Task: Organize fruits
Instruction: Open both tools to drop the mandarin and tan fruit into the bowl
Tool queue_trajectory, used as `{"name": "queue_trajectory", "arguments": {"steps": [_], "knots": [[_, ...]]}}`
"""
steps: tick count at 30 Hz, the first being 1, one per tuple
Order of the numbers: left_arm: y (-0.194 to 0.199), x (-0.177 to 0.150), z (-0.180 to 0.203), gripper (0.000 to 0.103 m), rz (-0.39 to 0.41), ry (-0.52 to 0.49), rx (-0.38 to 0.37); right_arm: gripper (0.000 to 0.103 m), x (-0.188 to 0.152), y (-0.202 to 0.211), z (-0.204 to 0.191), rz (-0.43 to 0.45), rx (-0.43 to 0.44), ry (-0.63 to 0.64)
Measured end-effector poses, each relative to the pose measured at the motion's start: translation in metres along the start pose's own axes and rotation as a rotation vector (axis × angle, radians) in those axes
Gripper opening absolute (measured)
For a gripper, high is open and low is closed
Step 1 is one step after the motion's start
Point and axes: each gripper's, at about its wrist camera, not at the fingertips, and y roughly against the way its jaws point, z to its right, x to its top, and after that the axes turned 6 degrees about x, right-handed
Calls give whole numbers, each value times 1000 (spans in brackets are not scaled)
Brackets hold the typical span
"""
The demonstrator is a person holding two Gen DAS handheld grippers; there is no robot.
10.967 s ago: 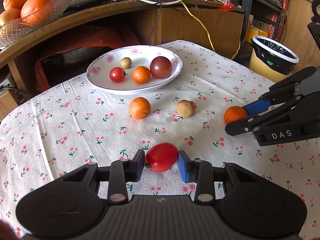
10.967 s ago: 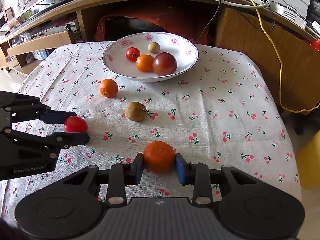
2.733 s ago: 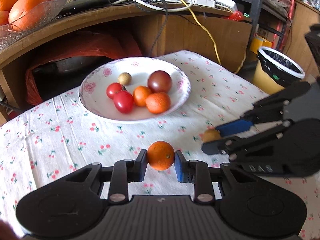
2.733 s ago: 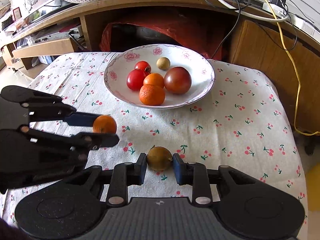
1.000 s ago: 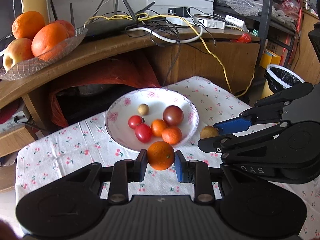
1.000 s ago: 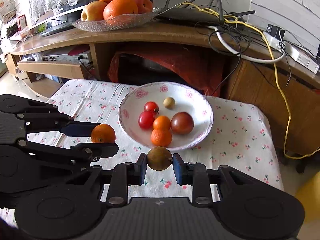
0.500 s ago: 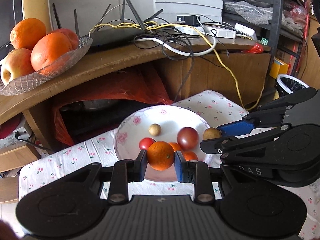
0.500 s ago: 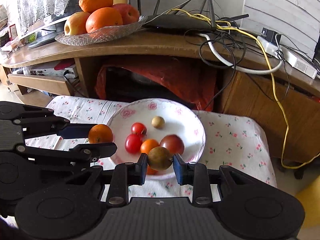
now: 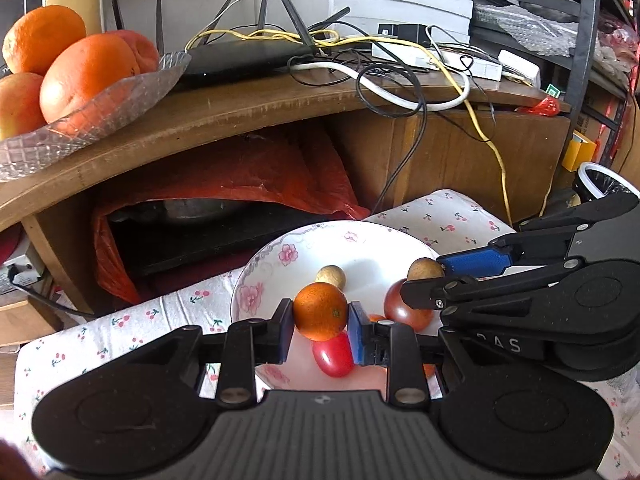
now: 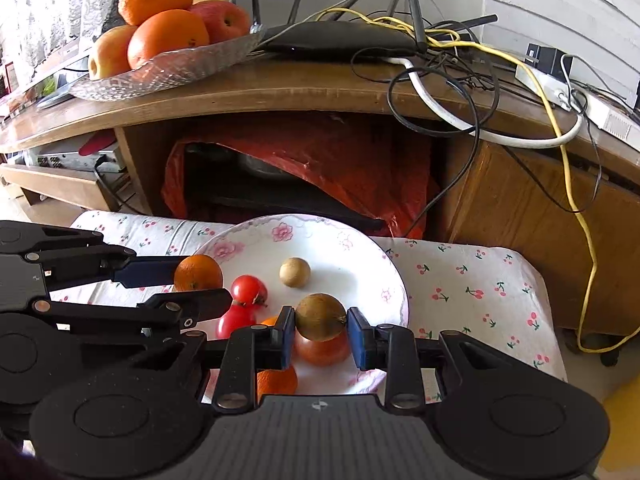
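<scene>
Both grippers have advanced over the white floral-rimmed ceramic bowl (image 9: 256,276), left gripper (image 9: 320,330) clamping the round orange tangerine (image 9: 320,311), right gripper (image 10: 320,334) clamping the brown round fruit (image 10: 320,316) (release presumably next).

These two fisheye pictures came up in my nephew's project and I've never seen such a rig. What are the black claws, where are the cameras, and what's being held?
No robot here: a person holds a two-finger claw in each hand, with a camera on each looking along its fingers. One picture is from the left gripper, shut on an orange. The other is from the right gripper, shut on a brown fruit. Each claw also shows in the other's view. Both hang over a flowered white bowl of tomatoes and small fruit, on a cherry-print tablecloth.
</scene>
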Motion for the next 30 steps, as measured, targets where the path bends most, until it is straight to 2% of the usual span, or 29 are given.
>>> {"name": "queue_trajectory", "arguments": {"steps": [15, 30], "knots": [[-31, -1, -6, 37, -18, 12, -13, 27, 4, -28, 13, 33, -12, 2], [-19, -4, -7, 45, -6, 12, 10, 33, 4, -16, 16, 61, -26, -17]]}}
